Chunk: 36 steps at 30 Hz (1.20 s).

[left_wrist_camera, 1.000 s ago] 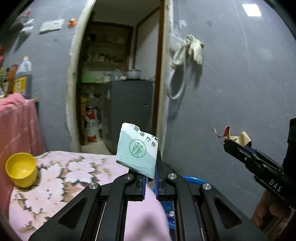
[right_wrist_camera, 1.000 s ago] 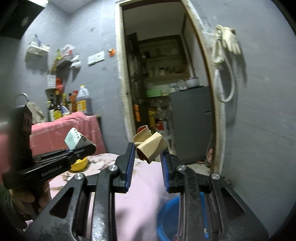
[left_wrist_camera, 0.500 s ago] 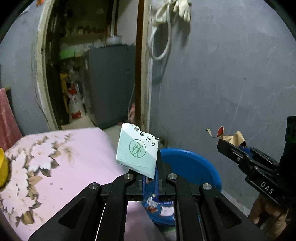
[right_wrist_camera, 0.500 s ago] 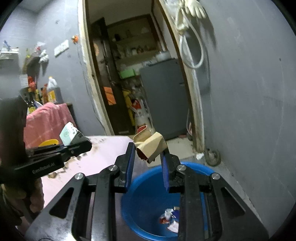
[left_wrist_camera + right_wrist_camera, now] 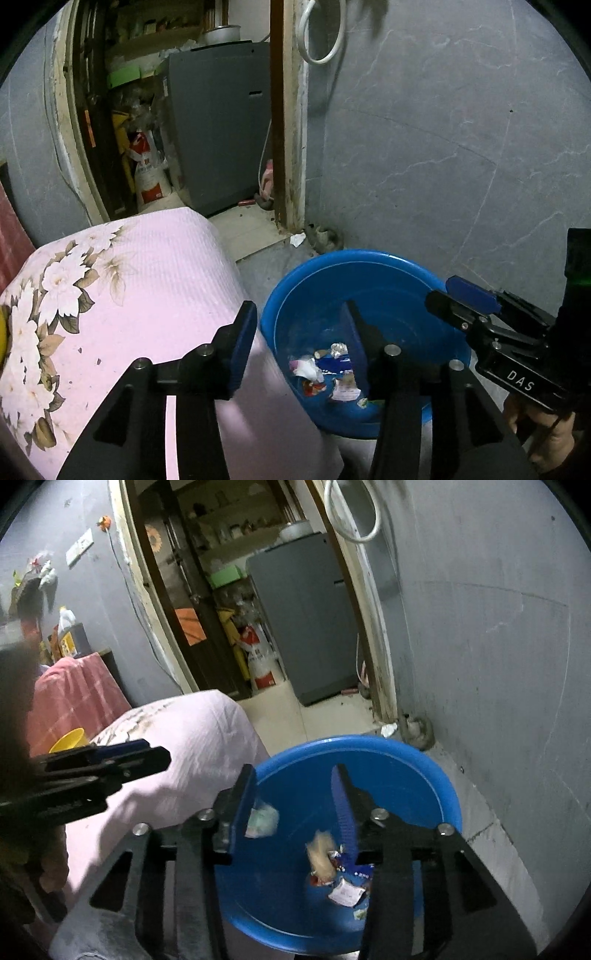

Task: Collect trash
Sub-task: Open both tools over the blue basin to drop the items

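Blue basin [image 5: 369, 266] beside right gripper [image 5: 448, 297], seemingly lettered "DAS".

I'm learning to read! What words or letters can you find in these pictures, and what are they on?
"DAS" in white letters, on the side of the right gripper, seen from the left wrist camera.
Red and white sack in the doorway: it has printing, but too blurred to read.
Scraps of wrappers in the blue basin: printing too small to read.
Left gripper: any lettering on its side is too dark and blurred to read.
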Tool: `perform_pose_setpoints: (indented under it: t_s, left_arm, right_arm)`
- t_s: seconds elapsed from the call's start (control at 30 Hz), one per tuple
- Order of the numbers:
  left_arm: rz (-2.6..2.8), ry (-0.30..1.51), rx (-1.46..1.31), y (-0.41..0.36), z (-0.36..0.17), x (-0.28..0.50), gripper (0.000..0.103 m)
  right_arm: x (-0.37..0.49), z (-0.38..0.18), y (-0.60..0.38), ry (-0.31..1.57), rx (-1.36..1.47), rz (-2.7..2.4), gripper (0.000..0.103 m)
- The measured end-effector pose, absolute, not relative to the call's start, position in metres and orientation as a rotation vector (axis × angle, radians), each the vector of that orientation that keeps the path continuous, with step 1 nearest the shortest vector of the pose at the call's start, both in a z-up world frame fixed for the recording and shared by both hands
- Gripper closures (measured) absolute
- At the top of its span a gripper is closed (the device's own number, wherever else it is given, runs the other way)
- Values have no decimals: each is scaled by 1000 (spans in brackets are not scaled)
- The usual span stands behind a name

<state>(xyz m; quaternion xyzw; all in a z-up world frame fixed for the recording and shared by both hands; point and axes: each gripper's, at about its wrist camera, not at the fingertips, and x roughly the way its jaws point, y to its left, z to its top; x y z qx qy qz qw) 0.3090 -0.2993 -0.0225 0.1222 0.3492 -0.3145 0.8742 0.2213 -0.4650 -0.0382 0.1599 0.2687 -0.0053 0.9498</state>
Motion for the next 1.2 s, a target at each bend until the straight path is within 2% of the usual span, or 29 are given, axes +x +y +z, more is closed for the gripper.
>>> perform_pose_setpoints:
  t_s: [0.13,0.4,0.53,0.67,0.77,0.83,1.03,1.2]
  left_arm:
    - [-642,720,258,-296,-22,306,54]
    - [-621,675,242,-277,-5,297,52]
    - [-605,641,221,-261,11,290,48]
    - [-561,578,186,-237,28,280,47]
    - [-528,523,137,-216,41,274,39]
    - [-510,490,94,-200,48,268,27]
    - [-425,403,14,-153,68,251,6]
    - [-336,368,9,-118,69,236,3]
  right_arm:
    - [219,-38,-468,542,333,-22,31]
    - [210,-18,-461,496,310,-31,23]
    - [204,-3,-451,465,288,-25,19]
    - [198,14,-436,428,269,-19,9]
    - [195,25,-425,400,255,-16,0]
    - [192,35,-414,374,245,-8,0]
    - [186,56,-382,307,219,30,0]
    - [184,63,-348,257,203,79,0]
